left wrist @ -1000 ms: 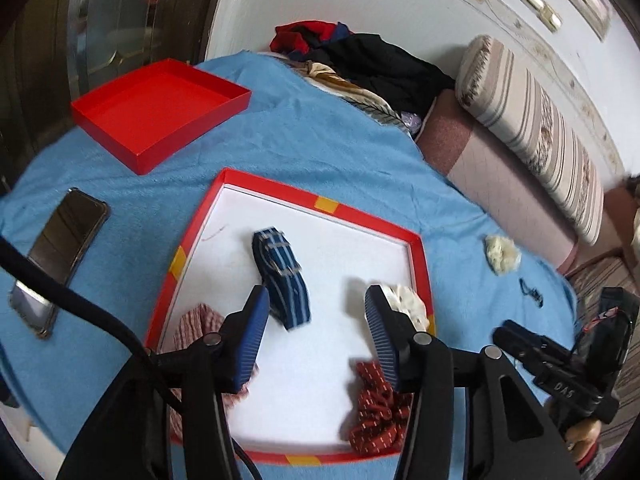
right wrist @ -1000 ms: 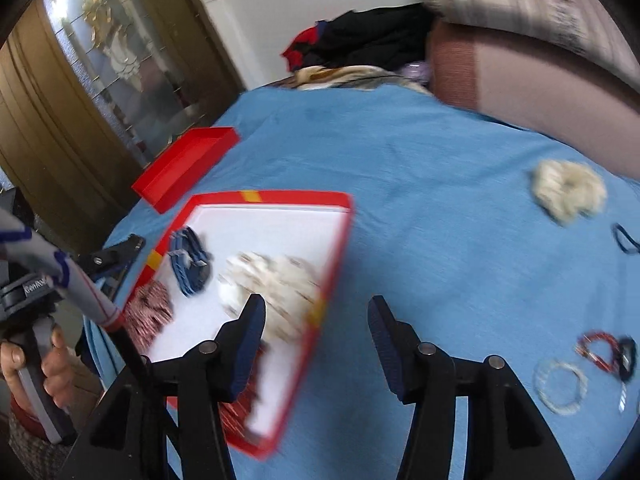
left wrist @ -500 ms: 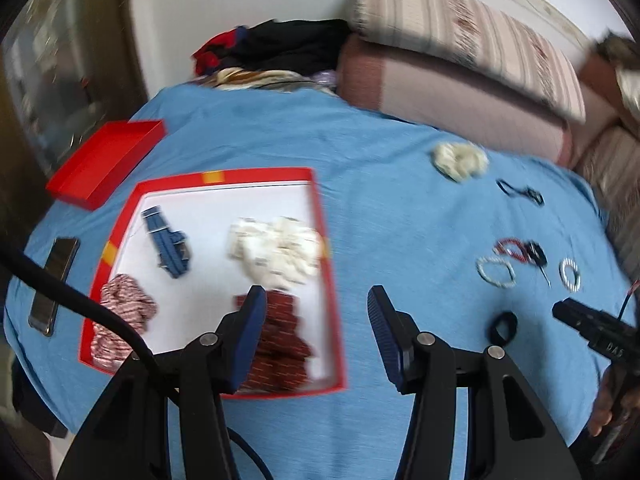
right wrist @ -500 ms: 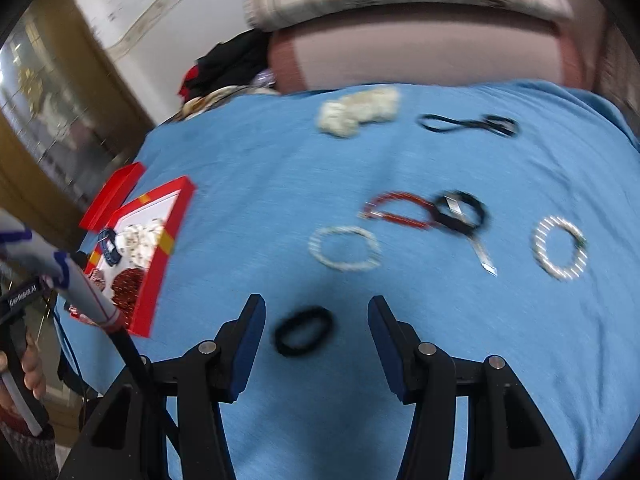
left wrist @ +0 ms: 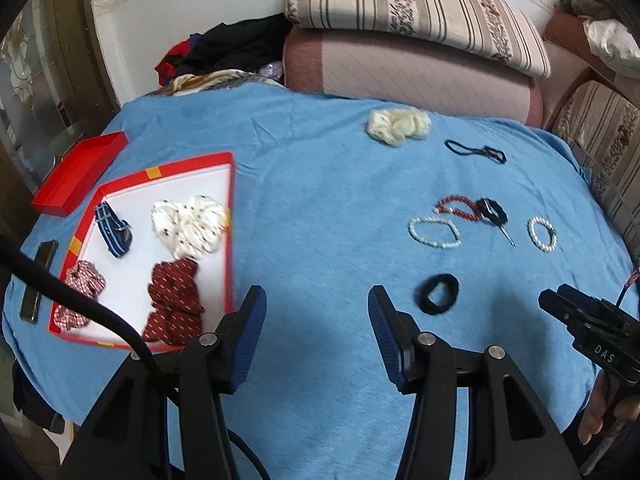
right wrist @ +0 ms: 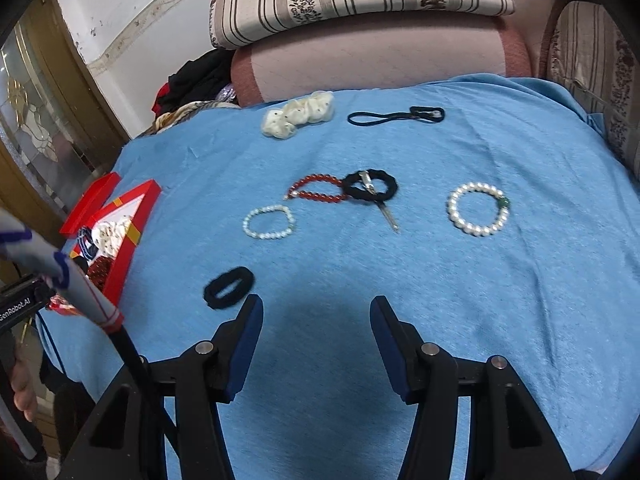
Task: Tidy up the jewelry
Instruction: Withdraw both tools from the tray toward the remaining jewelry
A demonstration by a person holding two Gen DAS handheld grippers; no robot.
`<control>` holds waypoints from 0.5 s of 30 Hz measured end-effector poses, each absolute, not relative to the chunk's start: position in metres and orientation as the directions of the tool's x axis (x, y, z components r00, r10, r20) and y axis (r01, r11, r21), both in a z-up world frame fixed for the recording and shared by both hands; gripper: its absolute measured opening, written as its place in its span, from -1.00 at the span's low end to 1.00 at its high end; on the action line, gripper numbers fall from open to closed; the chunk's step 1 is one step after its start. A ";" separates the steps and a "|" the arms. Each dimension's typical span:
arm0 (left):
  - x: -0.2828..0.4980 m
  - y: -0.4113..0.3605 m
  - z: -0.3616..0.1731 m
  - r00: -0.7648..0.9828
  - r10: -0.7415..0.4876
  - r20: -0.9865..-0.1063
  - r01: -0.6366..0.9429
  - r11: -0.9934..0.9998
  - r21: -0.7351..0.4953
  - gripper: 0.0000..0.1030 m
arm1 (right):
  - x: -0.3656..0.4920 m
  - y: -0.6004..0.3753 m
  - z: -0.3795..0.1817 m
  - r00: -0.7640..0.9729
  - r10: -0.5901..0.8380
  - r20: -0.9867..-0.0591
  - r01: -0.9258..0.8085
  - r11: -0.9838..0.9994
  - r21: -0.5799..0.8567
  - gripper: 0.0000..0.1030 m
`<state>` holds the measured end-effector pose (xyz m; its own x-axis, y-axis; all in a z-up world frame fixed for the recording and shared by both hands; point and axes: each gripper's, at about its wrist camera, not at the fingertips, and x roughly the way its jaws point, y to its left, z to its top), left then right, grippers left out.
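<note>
A red-rimmed white tray (left wrist: 229, 236) on the blue cloth holds a white scrunchie (left wrist: 188, 226), a dark red one (left wrist: 174, 304), a checked one (left wrist: 80, 292) and a blue striped band (left wrist: 113, 230). Loose on the cloth lie a black hair tie (right wrist: 229, 288), a small pearl bracelet (right wrist: 269, 222), a red bead bracelet (right wrist: 316, 188), a black scrunchie with a clip (right wrist: 370, 186), a large pearl bracelet (right wrist: 478, 209), a cream scrunchie (right wrist: 298, 120) and a thin black band (right wrist: 394, 116). My left gripper (left wrist: 316, 316) and right gripper (right wrist: 316, 320) are both open and empty above the cloth.
A red box lid (left wrist: 78, 174) lies beyond the tray and a phone (left wrist: 38, 280) lies at the cloth's left edge. Striped cushions (left wrist: 412, 12) and a pile of clothes (left wrist: 228, 52) lie behind. The table edge runs close to both grippers.
Both grippers have swung right, away from the tray, and pulled back. The loose bracelets and hair ties have come into view. Both stay open and empty.
</note>
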<state>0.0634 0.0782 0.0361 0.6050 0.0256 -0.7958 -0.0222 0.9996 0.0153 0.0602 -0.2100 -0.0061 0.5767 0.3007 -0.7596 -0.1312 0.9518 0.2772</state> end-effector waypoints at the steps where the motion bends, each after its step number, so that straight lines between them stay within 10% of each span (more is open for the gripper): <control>1: 0.062 0.074 0.034 0.599 0.025 -0.800 -0.017 1.000 0.019 0.01 | 0.059 -0.212 -0.007 0.578 0.297 -0.760 -0.128 0.953 0.275 0.17; 15: 0.082 0.046 0.000 0.530 0.005 -0.848 0.040 0.999 0.031 0.07 | 0.056 -0.260 -0.024 0.587 0.228 -0.777 -0.031 0.965 0.260 0.19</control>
